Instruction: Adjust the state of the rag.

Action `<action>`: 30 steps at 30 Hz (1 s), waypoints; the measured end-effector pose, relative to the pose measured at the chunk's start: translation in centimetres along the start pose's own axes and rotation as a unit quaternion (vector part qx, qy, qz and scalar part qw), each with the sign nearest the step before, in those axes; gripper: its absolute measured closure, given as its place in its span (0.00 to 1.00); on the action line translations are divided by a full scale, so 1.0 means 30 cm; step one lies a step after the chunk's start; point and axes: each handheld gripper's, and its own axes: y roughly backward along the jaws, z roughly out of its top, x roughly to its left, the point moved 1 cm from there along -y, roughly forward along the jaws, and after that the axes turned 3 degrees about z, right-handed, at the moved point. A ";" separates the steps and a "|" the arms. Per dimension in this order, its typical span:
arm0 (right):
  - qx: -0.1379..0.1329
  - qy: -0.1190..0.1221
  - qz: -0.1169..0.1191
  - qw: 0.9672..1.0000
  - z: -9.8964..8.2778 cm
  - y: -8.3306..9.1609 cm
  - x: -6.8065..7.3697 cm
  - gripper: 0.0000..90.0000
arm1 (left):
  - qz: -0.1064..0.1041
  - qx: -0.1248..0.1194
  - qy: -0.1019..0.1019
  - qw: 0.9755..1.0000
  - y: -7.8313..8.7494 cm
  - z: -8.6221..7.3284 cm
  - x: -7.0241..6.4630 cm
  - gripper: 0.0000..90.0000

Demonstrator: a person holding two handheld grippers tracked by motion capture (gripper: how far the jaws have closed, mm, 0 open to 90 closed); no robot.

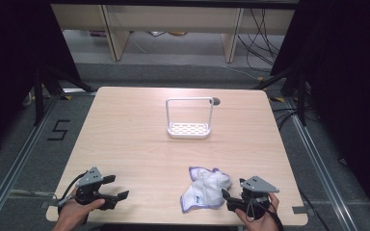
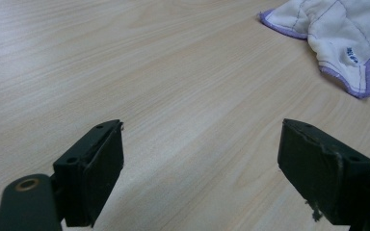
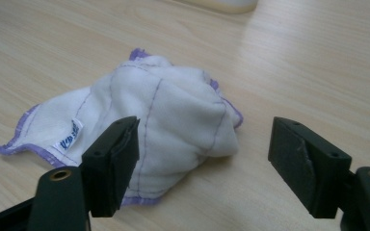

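Beside the crumpled cloth point(image 1: 206, 188), I am holding the right gripper point(image 1: 231, 198) wide open and empty; the left gripper point(image 1: 116, 187), well apart from it, is gaping too.

Light wood tabletop point(image 1: 135, 139) carried a crumpled white cloth with purple trim point(image 1: 205, 188) near the front edge and a white rack with tall handle point(image 1: 189, 126) farther back, well apart.

Soft white cloth with purple stitched hem point(image 3: 173, 115), matt pale wood-grain tabletop point(image 1: 135, 144), smooth white plastic perforated caddy point(image 1: 189, 129), matt black gripper pads point(image 3: 120, 163)
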 end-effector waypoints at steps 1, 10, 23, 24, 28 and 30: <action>-0.003 0.001 0.001 1.000 0.002 0.001 0.004 0.31 | 0.000 -0.001 0.000 1.000 0.000 0.000 0.000 0.18; -0.009 0.019 0.023 1.000 0.030 0.008 0.032 0.36 | 0.002 -0.003 -0.003 1.000 0.000 0.000 0.000 0.18; 0.006 0.039 0.061 0.997 0.121 -0.032 0.090 0.37 | 0.002 0.005 0.000 1.000 -0.006 0.001 0.002 0.18; 0.004 0.056 0.063 0.996 0.130 -0.043 0.087 0.37 | 0.003 0.005 -0.001 1.000 -0.006 0.001 0.002 0.18; 0.011 0.077 0.070 0.994 0.157 -0.085 0.105 0.38 | 0.002 0.000 0.001 1.000 -0.008 0.000 0.002 0.18; 0.017 0.082 0.076 0.994 0.165 -0.103 0.113 0.38 | 0.003 0.000 0.004 1.000 -0.009 -0.001 0.002 0.18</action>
